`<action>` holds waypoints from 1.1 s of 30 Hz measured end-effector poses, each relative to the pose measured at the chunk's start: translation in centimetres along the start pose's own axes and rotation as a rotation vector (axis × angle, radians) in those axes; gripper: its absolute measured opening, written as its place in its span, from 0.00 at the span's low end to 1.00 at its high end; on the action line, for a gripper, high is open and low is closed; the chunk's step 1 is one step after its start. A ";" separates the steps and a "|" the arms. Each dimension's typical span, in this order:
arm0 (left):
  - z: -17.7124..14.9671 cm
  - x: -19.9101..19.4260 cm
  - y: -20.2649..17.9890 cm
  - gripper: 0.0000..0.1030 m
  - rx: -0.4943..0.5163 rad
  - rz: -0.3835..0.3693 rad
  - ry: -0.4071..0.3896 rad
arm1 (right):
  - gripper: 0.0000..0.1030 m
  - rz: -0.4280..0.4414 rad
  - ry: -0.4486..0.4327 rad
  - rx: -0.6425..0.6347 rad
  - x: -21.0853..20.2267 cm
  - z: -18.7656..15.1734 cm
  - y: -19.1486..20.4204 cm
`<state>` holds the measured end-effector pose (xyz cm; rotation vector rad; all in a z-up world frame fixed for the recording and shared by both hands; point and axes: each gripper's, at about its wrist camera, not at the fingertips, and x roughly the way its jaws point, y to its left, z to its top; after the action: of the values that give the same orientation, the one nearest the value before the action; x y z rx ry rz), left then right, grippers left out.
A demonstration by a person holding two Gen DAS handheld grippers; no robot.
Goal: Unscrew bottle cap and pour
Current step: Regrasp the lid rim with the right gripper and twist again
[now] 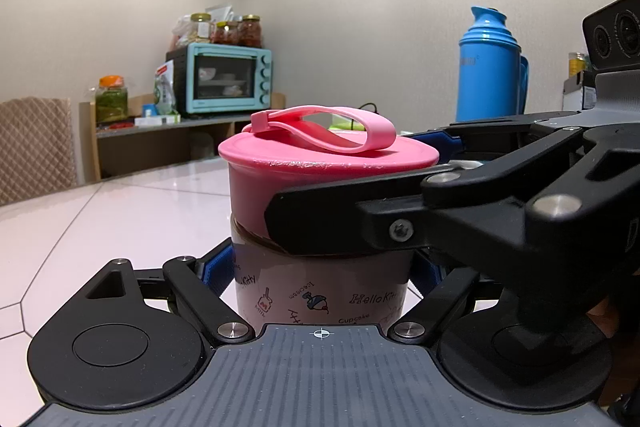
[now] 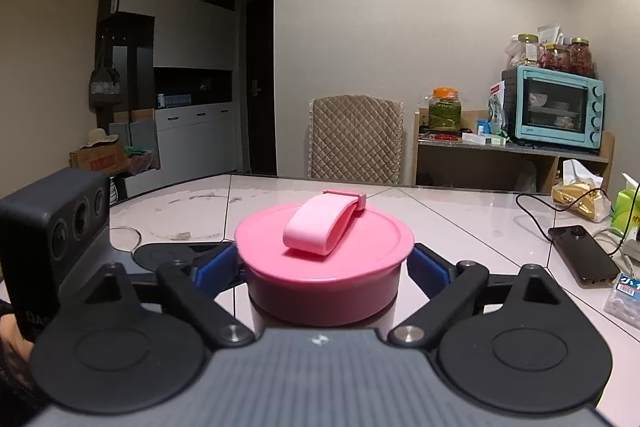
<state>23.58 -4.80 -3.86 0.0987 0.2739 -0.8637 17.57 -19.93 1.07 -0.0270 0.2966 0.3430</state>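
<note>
Nearest to each camera, the grey ribbed body of the tongs is filling the bottom of the picture, with black arms reaching forward to blue pads.

In the left wrist view, the left tongs are pinching the bottle low on its pale body, which is carrying small cartoon prints and words. One blue pad is lying against the left side of the body. The bottle is standing upright on the white tiled surface, close to the cameras.

The pink cap is sitting on top of the bottle, and a lighter pink strap is lying folded over it. In the right wrist view, the right tongs are reaching around this cap, one blue pad at the left side and one at the right. Both are lying right at the cap's wall, so the tongs are gripping the cap. In the left wrist view, a black arm of the right tongs is crossing in front of the cap.

Further back, a blue thermos is standing on the surface. A turquoise oven is resting on a wooden shelf by the wall, with jars on top of it. A dark phone with a cable is lying on the surface at the right, and a quilted chair back is showing behind the far edge.
</note>
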 end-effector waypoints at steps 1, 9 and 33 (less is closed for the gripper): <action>0.0 0.0 0.0 0.87 0.000 0.000 0.000 | 0.85 -0.003 0.000 0.003 0.0 0.0 0.0; 0.0 0.0 0.0 0.87 0.000 0.000 0.000 | 0.83 -0.007 -0.014 0.003 -0.2 -0.2 0.1; 0.0 0.0 0.1 0.87 0.000 -0.001 -0.001 | 0.82 0.434 -0.007 -0.119 0.7 1.1 -6.4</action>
<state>23.70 -4.71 -3.88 0.0985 0.2734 -0.8644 20.70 -25.68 1.72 -0.0794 0.2731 0.7912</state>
